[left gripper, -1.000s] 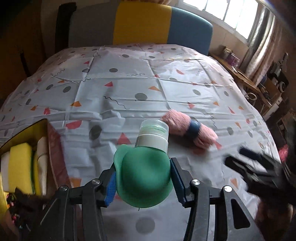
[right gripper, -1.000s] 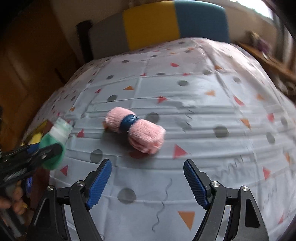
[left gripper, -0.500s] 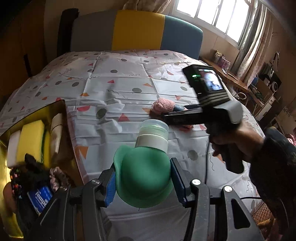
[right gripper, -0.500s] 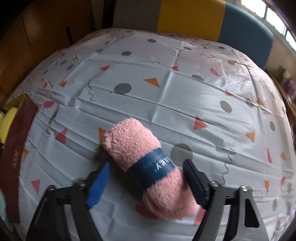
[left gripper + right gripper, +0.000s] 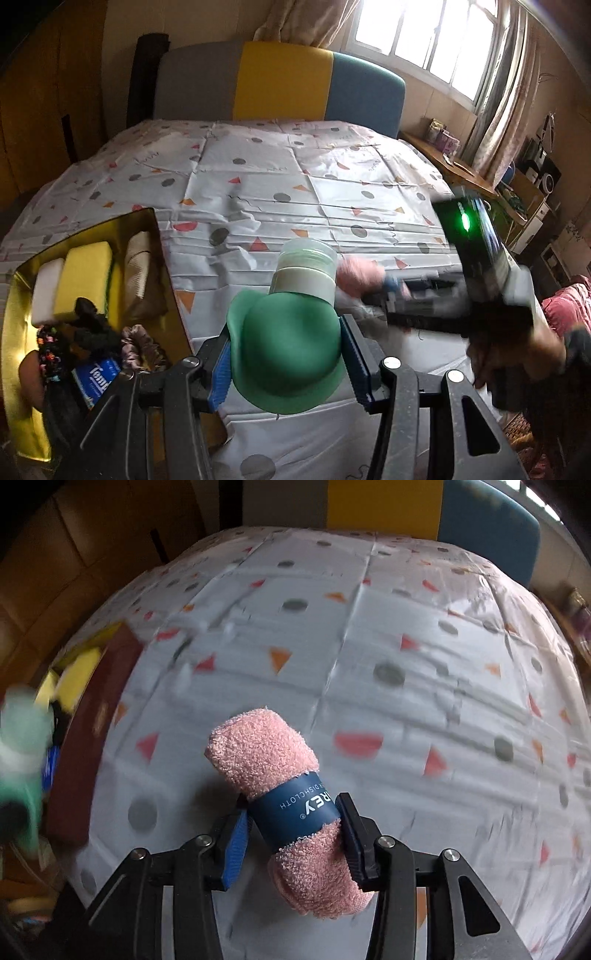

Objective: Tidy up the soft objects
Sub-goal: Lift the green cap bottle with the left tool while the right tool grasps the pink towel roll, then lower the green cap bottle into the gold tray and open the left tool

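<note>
Right gripper [image 5: 293, 836] dropped from above bed to pink towel [image 5: 273, 775]; jaws closing, towel between them. Left gripper [image 5: 286, 363] carried green bottle [image 5: 284, 350] toward gold box [image 5: 166, 258], now beside it.

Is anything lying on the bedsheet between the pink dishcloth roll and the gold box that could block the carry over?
Nothing visible on the sheet between the pink dishcloth roll and the gold box. Only the left hand-held gripper, holding the green bottle, hangs beside the box. The right hand-held gripper is closing around the roll.
</note>
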Motion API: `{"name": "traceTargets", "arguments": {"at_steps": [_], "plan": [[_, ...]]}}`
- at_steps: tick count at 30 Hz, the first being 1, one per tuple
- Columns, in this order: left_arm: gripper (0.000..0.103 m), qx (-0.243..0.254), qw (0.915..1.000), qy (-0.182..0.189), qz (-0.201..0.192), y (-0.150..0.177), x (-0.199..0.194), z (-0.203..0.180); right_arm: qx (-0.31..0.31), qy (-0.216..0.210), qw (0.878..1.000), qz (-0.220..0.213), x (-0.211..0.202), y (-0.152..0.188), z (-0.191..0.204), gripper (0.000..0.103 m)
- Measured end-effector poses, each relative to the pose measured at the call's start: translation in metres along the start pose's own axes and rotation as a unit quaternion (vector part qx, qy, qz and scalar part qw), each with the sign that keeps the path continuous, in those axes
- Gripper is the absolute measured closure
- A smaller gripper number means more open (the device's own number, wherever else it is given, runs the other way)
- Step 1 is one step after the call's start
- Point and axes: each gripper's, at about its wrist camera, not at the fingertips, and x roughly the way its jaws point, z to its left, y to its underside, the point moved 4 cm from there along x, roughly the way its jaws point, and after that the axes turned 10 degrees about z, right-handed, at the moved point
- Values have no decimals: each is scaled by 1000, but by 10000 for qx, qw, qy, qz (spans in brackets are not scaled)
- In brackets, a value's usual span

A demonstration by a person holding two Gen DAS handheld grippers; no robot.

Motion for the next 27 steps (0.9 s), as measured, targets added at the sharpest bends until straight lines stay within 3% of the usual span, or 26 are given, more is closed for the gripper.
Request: {"name": "traceTargets", "arguments": {"at_steps": [2, 5, 27], "plan": [[50, -9, 10000, -16, -47, 3, -5, 1, 32, 42, 10000, 67, 9, 15, 4, 56], [50, 13, 9999, -85, -121, 10, -14, 2, 160, 1, 9996, -217, 10, 24, 3, 56], [50, -344, 9978, -464, -323, 41, -43, 37, -45, 208, 9989, -419, 15, 25, 5, 56]]}}
